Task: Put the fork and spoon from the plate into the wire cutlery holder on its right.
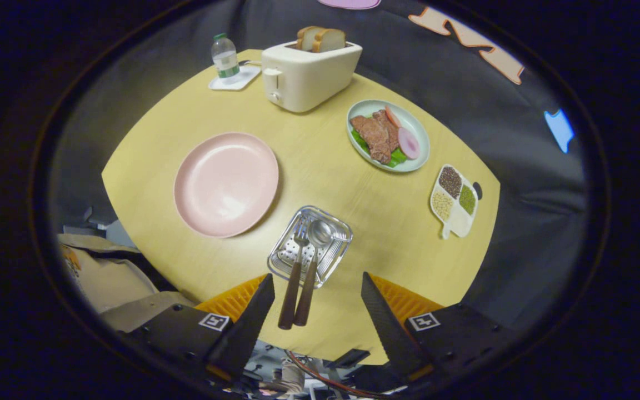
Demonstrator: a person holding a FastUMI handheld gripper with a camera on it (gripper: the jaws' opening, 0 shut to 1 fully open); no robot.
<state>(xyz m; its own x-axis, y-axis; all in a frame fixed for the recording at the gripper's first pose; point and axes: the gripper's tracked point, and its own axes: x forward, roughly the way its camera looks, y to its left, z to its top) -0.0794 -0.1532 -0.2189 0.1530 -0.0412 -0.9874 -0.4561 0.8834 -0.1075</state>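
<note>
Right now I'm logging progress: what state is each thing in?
Fork: in the holder, handle sticking out.
Spoon: in the holder beside the fork.
Pink plate: bare.
Toaster: two bread slices up.
Bottle: upright, capped.
Gripper: jaws open, holding nothing.

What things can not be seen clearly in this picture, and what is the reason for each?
All in the gripper view:
- Cutlery holder: its base is hidden by the fork and spoon standing in it.
- Toaster: its far side faces away, and its slots are covered by the bread slices.
- Water bottle: its label is too small to read.
- Open gripper: its body is cut off below the fingers.
</note>
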